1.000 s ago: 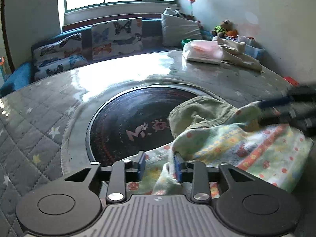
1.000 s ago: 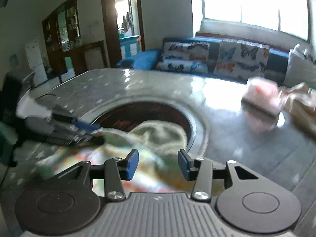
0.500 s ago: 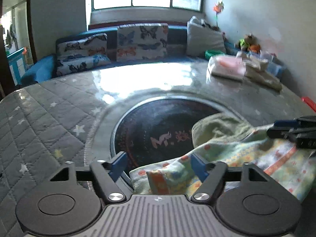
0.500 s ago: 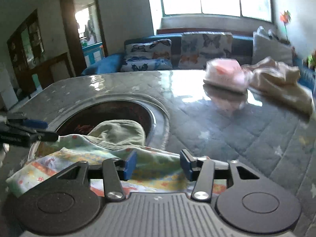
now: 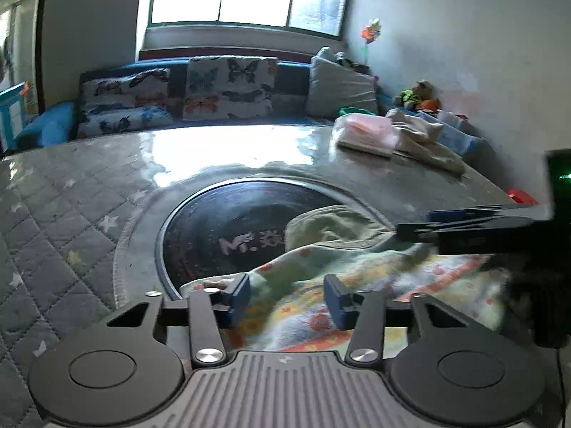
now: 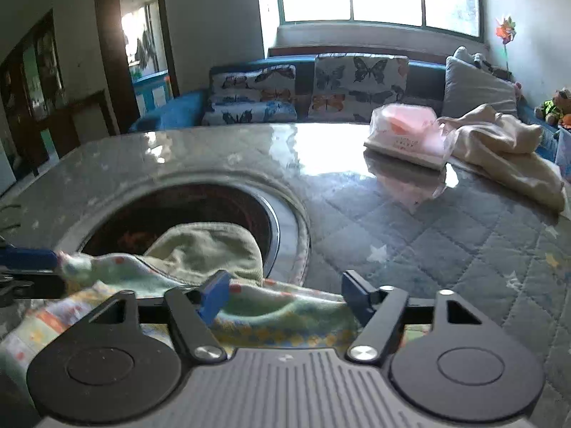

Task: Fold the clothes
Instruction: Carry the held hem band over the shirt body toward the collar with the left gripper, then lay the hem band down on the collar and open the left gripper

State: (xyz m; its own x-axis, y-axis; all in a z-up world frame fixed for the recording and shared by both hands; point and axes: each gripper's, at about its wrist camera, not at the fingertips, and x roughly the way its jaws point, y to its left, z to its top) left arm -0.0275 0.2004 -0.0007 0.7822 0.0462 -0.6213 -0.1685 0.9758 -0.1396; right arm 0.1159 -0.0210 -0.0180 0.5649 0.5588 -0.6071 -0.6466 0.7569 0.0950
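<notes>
A patterned garment (image 5: 374, 278) with orange and yellow prints and an olive-green lining (image 5: 328, 224) lies half over the dark round inset (image 5: 221, 221) of the table. My left gripper (image 5: 287, 297) is open, low over the garment's near edge, with a raised fold between its fingers. My right gripper (image 6: 285, 297) is open wide over the garment's (image 6: 278, 314) other edge. In the left wrist view the right gripper (image 5: 405, 230) comes in from the right, at the cloth. In the right wrist view the left gripper (image 6: 53, 269) sits at the left edge, by a raised corner.
The table wears a grey quilted cover (image 5: 71, 221) with stars. At its far right lie a pink wrapped package (image 6: 407, 135) and a crumpled beige cloth (image 6: 499, 153). Behind the table stands a blue sofa with butterfly cushions (image 5: 228, 89).
The left gripper let go of the bunched cloth, opened wide, then narrowed over a fold. The right gripper has opened wider. The garment has dropped lower and lies flatter on the table.
</notes>
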